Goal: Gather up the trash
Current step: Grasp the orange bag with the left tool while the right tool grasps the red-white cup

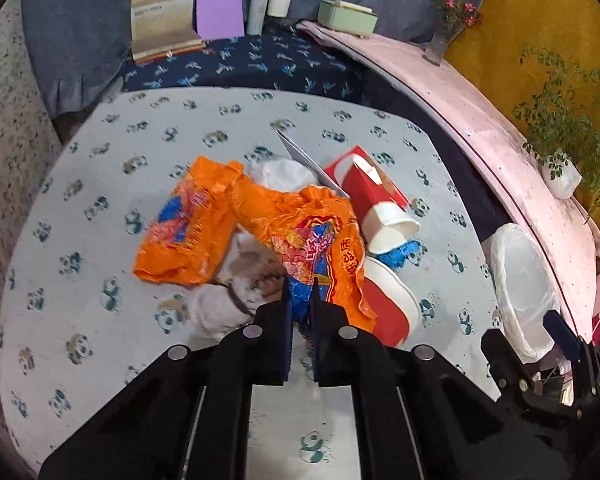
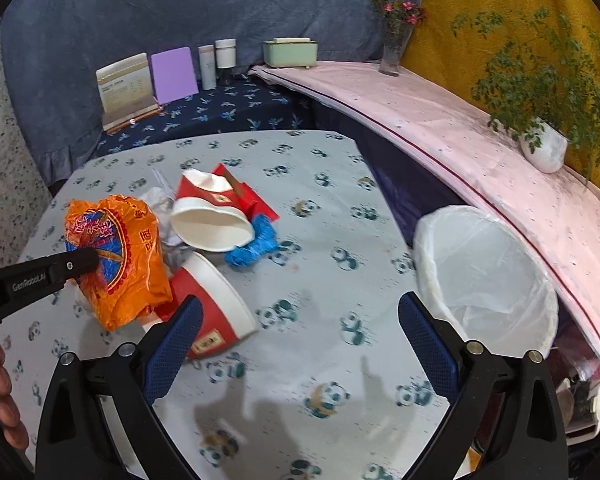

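Note:
A crumpled orange snack bag lies on the panda-print table atop a trash pile. My left gripper is shut on the bag's near edge; the right wrist view shows it pinching the bag from the left. Two red-and-white paper cups, a red carton, white tissues and a blue wad lie around it. My right gripper is open and empty, hovering over the table between the near cup and a white-lined bin.
The bin stands off the table's right edge beside a pink-covered ledge with a potted plant and a flower vase. Behind the table stand a calendar, a purple card, two bottles and a green box.

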Motion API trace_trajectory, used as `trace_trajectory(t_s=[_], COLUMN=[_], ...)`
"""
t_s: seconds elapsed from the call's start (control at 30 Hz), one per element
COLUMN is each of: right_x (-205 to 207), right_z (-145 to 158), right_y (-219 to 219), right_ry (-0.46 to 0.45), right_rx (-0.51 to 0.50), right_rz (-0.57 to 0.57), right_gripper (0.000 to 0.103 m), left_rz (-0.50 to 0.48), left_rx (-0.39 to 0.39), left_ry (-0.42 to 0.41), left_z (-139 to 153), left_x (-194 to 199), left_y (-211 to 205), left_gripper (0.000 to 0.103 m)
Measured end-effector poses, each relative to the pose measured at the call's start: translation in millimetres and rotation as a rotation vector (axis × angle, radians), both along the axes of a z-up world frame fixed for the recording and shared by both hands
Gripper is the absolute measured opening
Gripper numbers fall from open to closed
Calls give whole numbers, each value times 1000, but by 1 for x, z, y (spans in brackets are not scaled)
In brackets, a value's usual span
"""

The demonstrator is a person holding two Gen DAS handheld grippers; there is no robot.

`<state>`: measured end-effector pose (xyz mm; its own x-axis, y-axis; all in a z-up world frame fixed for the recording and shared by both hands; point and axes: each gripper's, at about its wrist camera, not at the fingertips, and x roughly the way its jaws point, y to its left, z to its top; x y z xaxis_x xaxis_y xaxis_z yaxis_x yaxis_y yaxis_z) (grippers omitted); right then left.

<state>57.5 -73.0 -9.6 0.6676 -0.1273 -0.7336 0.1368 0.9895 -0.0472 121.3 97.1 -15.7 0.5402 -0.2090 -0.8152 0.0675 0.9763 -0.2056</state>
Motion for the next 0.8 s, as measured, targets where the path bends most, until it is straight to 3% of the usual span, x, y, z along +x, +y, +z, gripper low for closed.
trace_trajectory(t_s=[0.5, 0.8], right_x=[67, 96], right_z=[-24, -48], right_y=[67, 71], right_ry=[14, 53], right_rx=[117, 140], right_rz=[168, 157], right_gripper=[53, 33], left_rz=[83, 90], left_rx=[35, 26], left_ry=[-54, -39], left_z=[12, 3], left_x=[26, 37], left_y=[56, 64], left_gripper=[6, 7])
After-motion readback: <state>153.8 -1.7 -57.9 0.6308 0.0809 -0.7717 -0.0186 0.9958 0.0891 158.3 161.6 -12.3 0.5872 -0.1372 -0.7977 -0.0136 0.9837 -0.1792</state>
